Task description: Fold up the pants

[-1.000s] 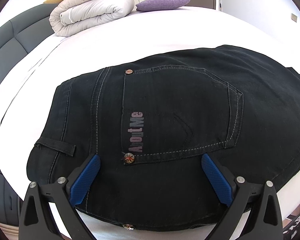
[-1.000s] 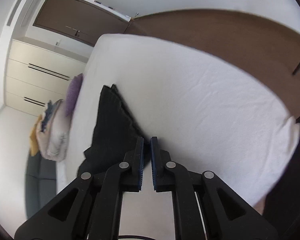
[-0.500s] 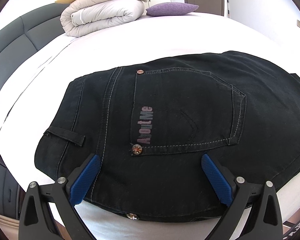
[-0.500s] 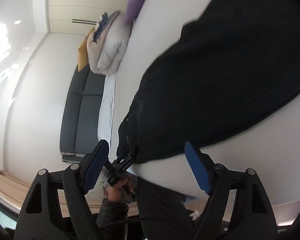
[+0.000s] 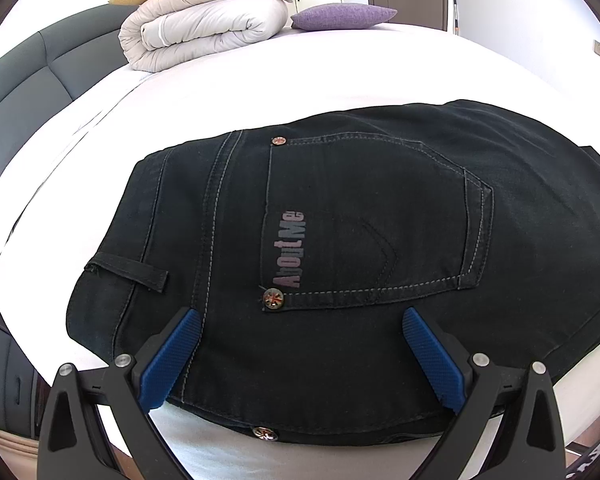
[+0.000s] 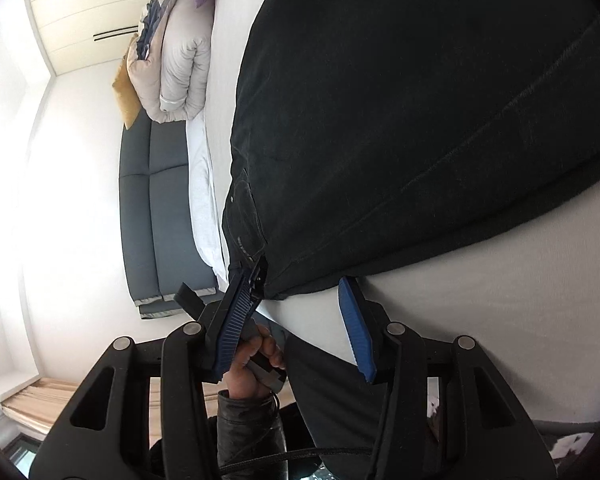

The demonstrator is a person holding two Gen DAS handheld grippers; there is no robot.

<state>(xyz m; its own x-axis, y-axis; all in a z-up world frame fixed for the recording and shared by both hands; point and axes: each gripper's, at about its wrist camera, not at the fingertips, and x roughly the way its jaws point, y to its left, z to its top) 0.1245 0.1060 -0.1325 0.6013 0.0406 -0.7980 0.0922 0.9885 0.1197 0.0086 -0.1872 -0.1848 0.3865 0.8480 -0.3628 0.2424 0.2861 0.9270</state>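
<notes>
Lining up the next fold: black pants [image 5: 380,240] lie flat on the white bed [image 5: 260,80], waistband end at the near-left, back pocket [image 5: 372,220] up, legs running off to the right. Looks like a lengthwise fold is already in; judging by that, a crosswise fold comes next.

Left gripper [image 5: 300,356] hovers over the near waist edge, pitched down, jaws wide, nothing between the pads. Not touching cloth as far as I can tell.

Right gripper [image 6: 296,320] sits low at the near edge of the pants further along, pointing across the bed, jaws partly open and just been closing. The fabric edge is at the gap but not pinched.

Next move: both need to bite the near edge, then lift evenly.

Rolled duvet [image 5: 204,32] and purple pillow [image 5: 340,16] sit at the far side, well clear.
</notes>
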